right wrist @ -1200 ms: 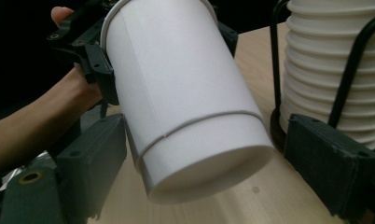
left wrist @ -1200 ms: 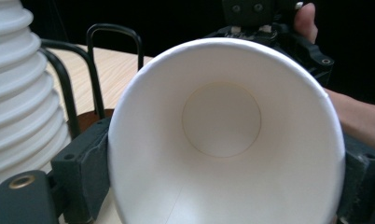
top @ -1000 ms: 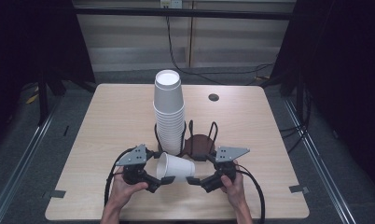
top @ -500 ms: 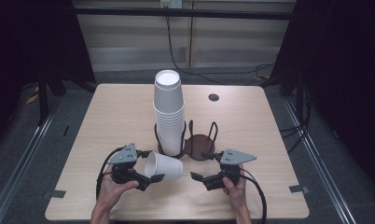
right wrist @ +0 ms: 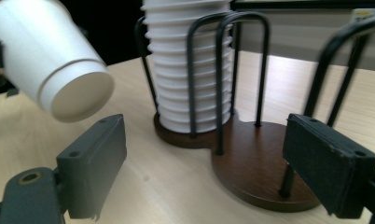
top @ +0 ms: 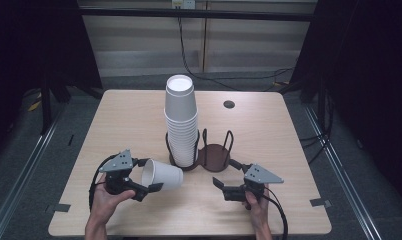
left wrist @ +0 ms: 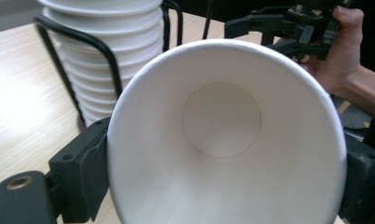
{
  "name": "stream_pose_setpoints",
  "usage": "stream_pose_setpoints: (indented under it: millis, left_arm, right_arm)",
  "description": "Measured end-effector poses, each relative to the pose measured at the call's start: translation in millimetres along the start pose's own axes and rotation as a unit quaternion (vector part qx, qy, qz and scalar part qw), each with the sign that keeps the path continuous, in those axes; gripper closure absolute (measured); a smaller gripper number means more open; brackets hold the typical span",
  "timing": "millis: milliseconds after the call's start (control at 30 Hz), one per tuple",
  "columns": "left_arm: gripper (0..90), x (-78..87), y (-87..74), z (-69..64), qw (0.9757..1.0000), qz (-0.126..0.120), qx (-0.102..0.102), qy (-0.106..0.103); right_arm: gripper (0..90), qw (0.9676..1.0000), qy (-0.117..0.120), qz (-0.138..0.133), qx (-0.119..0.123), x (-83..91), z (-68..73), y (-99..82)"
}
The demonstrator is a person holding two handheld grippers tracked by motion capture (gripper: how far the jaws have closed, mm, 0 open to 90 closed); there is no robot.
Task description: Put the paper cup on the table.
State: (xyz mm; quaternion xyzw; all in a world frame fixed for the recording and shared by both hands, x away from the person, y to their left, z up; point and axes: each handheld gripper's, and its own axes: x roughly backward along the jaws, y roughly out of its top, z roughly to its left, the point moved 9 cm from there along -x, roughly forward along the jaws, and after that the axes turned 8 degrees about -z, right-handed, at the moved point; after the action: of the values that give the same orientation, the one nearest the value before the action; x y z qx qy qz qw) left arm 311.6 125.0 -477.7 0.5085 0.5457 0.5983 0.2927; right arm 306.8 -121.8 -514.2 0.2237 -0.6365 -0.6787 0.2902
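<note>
Since a second ago we see the white paper cup (top: pixel 161 175) carried off to the left, away from the right gripper (top: pixel 220 186), which then sat close against its base and now stands well apart from it; the cup lies on its side above the table (top: pixel 289 130), mouth toward the left gripper (top: pixel 145 190) and base toward the middle of the table, just in front of the wire holder (top: pixel 209 152); in the left gripper view the rim (left wrist: pixel 223 44) is wide before the lens and we see a black pad (left wrist: pixel 90 163) against the cup's wall on either side, so we read that claw as pinching the cup at about half its spread; in the right gripper view the cup's base (right wrist: pixel 78 100) hangs up at the left, clear of that claw, whose jaws are spread wide with nothing between them but the tabletop and the holder's brown wooden base (right wrist: pixel 255 172); beyond, the tall stack of white cups (top: pixel 180 120) stands upright in the holder's left ring, while the right ring is bare; a small dark round spot (top: pixel 229 104) sits on the table further back.
</note>
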Motion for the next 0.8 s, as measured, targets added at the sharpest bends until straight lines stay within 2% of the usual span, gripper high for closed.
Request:
stream_pose_setpoints:
  millis: [100,233,333,433,467,533,667,800]
  left_arm:
    - [10.6,3.4,1.6,-1.0,1.0000,-0.004,-0.002,-0.005]
    - [10.6,7.0,-1.0,6.2,0.9997,0.020,-0.005,0.013]
    - [10.5,12.3,3.3,9.2,0.9996,0.019,0.001,0.022]
    - [10.4,22.7,5.3,18.4,0.9986,0.033,-0.001,0.042]
    - [10.4,27.5,6.5,24.7,0.9979,0.035,0.005,0.054]
    - [10.3,31.5,8.0,33.0,0.9972,0.036,0.023,0.061]
    - [10.3,35.5,6.1,45.0,0.9934,0.072,0.019,0.087]
    - [10.2,36.9,10.3,49.3,0.9929,0.079,0.026,0.085]
  right_arm:
    - [13.2,0.9996,-0.019,-0.021,0.002,1.5,-3.5,-0.3]
    - [12.8,0.9985,-0.045,-0.030,-0.002,3.4,-8.2,-3.6]
    - [13.0,0.9974,-0.061,-0.038,-0.001,3.5,-9.0,-3.8]
    - [13.2,0.9959,-0.074,-0.052,0.003,4.1,-12.2,-3.4]
    - [13.1,0.9957,-0.075,-0.055,0.004,4.8,-12.0,-3.1]
    - [13.0,0.9950,-0.075,-0.066,0.009,6.9,-11.3,-2.0]
    - [13.1,0.9932,-0.072,-0.090,0.015,11.1,-11.5,0.6]
    - [13.5,0.9926,-0.069,-0.097,0.023,12.2,-10.0,1.2]
